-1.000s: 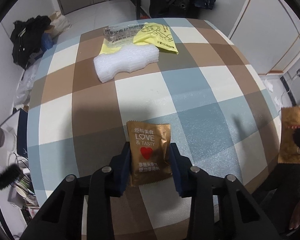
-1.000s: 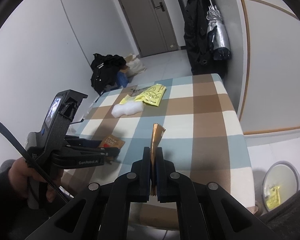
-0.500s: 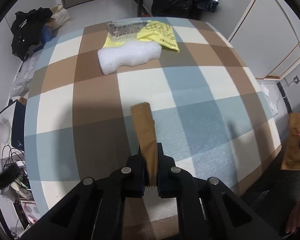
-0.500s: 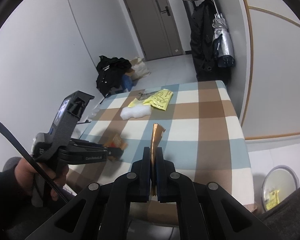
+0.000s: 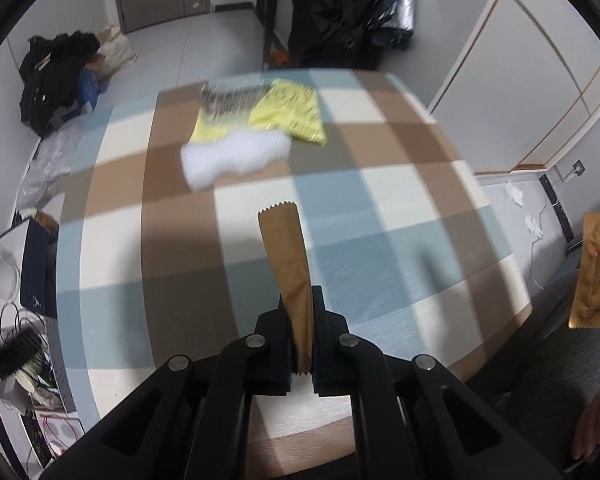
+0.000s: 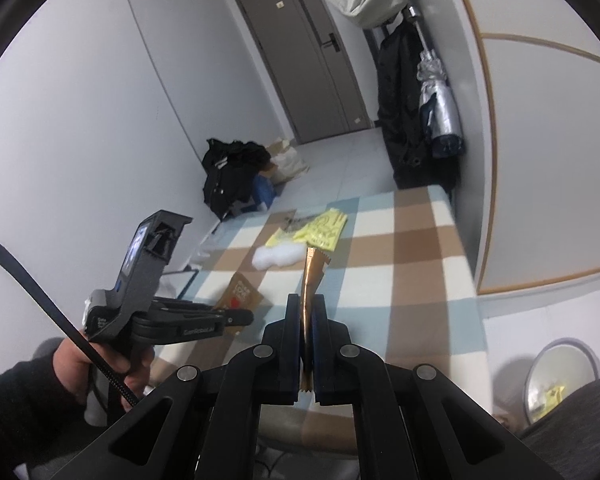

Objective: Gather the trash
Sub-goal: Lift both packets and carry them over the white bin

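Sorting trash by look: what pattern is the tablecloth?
Checked tablecloth: brown, blue, cream; left wrist view.

A: Soft, even indoor light, rather dim and cool in both views; no lamp or window shows, so I cannot tell the source; both pictures sit in a round fisheye frame, black at the corners, with straight lines bowing toward the rim.

B: Blur in the left wrist view?

A: Yes; the checked tablecloth (image 5: 380, 208) smears from 10 to 2 o'clock, and the yellow wrapper (image 5: 296, 114) and white foam piece (image 5: 232, 158) are streaked, their print unreadable; the brown packet (image 5: 290, 264) at centre is sharp; a broad soft shadow darkens the cloth from 8 o'clock toward centre.

B: The right wrist view?

A: Sharper; the grey door (image 6: 308, 56) is crisp; slight softness at 4 o'clock; no harsh glare.
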A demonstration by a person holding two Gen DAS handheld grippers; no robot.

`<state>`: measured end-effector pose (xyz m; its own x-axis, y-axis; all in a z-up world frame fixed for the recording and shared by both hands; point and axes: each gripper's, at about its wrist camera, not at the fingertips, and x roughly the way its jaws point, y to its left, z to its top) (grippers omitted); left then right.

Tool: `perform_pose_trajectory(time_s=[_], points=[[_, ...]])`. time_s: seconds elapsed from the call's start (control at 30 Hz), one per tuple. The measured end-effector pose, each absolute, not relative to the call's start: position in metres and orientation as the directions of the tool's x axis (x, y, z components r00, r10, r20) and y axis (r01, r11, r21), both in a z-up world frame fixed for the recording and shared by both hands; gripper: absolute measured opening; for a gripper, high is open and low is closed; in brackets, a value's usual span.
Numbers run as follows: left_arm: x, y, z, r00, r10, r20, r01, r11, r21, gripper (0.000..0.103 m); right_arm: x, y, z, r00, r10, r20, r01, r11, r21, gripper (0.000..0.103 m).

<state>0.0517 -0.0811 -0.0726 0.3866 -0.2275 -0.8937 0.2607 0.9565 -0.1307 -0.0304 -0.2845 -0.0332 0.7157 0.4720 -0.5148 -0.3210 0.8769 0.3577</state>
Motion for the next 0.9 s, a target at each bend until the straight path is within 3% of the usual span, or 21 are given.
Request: perform_pose_trajectory(time_s=[0.23,0.47,0.6,0.9], points=[[0.057,-0.124,-0.033,0.414,-0.313,-0.854,0.342,0.924,-0.173,0.002,-0.038,-0.339,0.009,0.813,0.405,-0.418,-0.294,0.906,0.306,0.004],[0.064,-0.204,-0.003,0.369,-0.437,-0.820,0.492,0.841,-0.227,0.002,-0.051,-0.429,0.042,0.899,0.255,-0.356,-0.149,0.942,0.301,0.004],[0.066,-0.257,-0.006,0.319,-0.473,-0.821,0.574,0.786,-0.230,0.002,-0.059,-0.477,0.037,0.915,0.161,-0.370,-0.039,0.948,0.316,0.004],[0.070,-0.355,-0.035,0.183,-0.492,-0.851,0.691,0.680,-0.245,0.002,-0.058,-0.554,-0.014,0.867,0.045,-0.496,0.157,0.920,0.358,0.004]])
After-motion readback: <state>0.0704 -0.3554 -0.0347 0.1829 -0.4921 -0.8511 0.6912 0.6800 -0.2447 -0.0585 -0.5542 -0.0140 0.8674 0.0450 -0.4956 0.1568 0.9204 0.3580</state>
